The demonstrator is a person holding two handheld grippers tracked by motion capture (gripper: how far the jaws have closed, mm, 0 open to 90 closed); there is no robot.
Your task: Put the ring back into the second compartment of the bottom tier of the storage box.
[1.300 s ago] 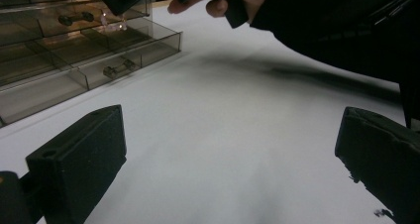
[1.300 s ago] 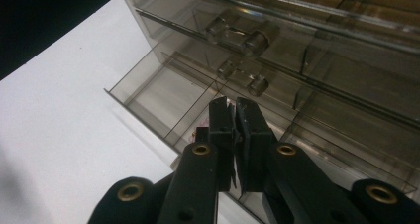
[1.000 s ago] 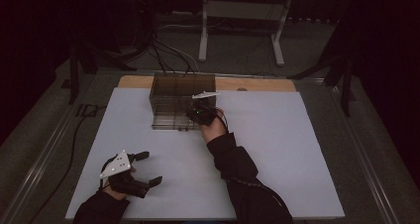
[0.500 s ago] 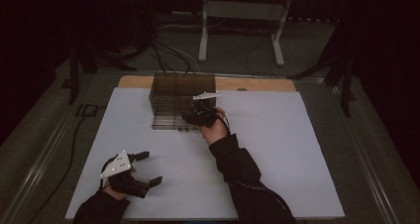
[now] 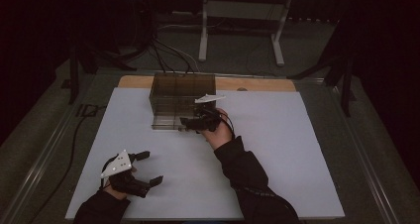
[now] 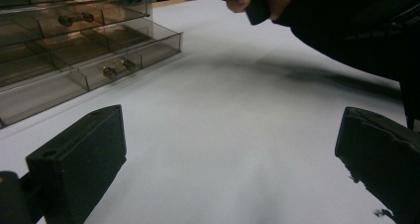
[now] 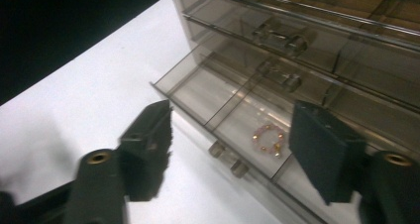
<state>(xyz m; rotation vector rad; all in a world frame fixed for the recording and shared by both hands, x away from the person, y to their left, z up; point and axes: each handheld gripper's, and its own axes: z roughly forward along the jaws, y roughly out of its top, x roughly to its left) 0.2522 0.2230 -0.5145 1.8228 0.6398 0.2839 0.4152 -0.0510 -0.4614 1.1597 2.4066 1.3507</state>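
Standing over the open drawer (image 7: 233, 130), the right gripper (image 7: 230, 135) has jaws apart, empty. A bracelet (image 7: 269, 140) lies inside, near the drawer's front. Risk: a jaw catches the front or knobs (image 7: 228, 159), jolting the cabinet (image 5: 181, 97). Left gripper (image 5: 147, 168) idles, jaws apart, well away.

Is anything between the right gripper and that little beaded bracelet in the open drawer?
Nothing visible. The bottom drawer is pulled out and open-topped, the bracelet lies uncovered in it, and the right gripper is open just in front of it.
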